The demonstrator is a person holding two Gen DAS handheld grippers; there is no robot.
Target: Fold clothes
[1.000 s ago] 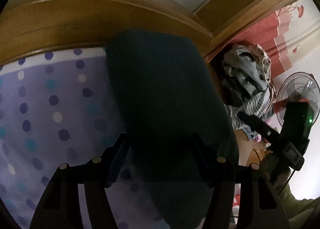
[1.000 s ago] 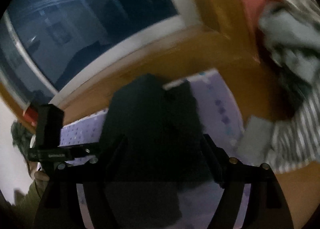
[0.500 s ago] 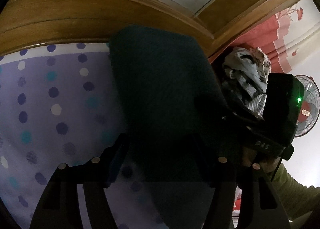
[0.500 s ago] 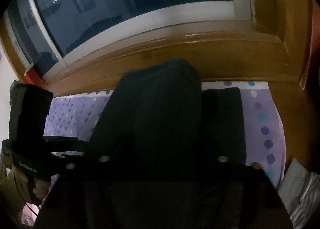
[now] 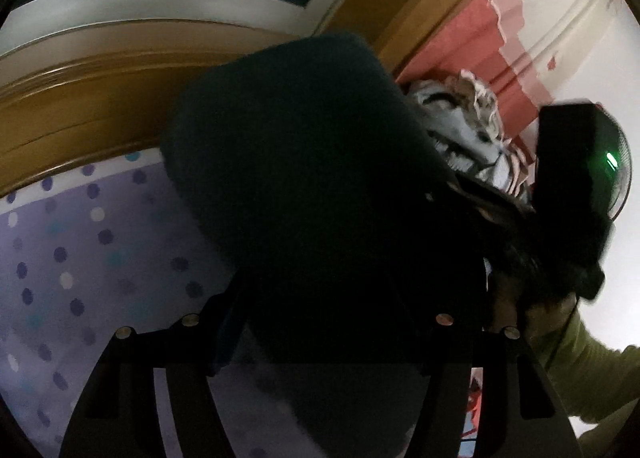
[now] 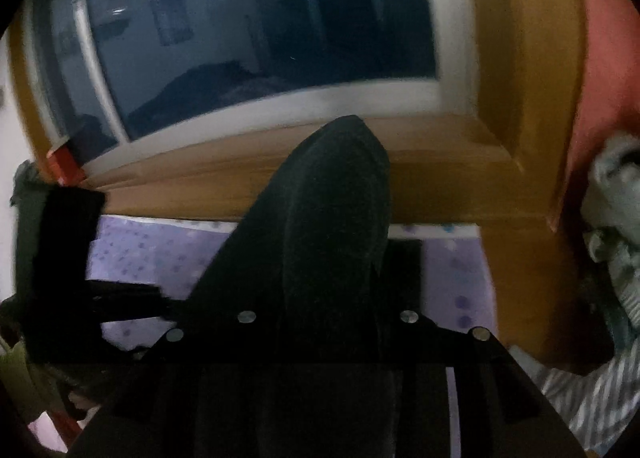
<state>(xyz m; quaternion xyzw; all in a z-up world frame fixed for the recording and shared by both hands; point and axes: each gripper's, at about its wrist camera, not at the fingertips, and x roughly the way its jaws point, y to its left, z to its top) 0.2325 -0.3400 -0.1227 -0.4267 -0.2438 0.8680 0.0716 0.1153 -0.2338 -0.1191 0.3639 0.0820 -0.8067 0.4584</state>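
Left wrist view
- Garment: a dark garment is seen bulging up from between the fingers of the left gripper, raised above the dotted bed sheet.
- Left gripper: closed onto the garment, with cloth filling the whole gap between the fingers.
- Right side: the right gripper is seen close beside the garment's right edge, touching or nearly so; its grasp is hidden from here.
- Far right: a heap of other clothes lies beyond the bed.

Right wrist view
- Garment: the same dark cloth is shown standing up in a peak from the right gripper, in front of the wooden sill.
- Right gripper: judged to be clamped on the garment, as cloth runs straight down between its fingers.
- Left side: the left gripper is seen near the left edge, level with the cloth.

Judgement
- Step in hand: the garment is judged to be held aloft by both grippers, mid-fold.
- Next move: the cloth would need to be lowered to the sheet and laid flat, edges aligned, before release.
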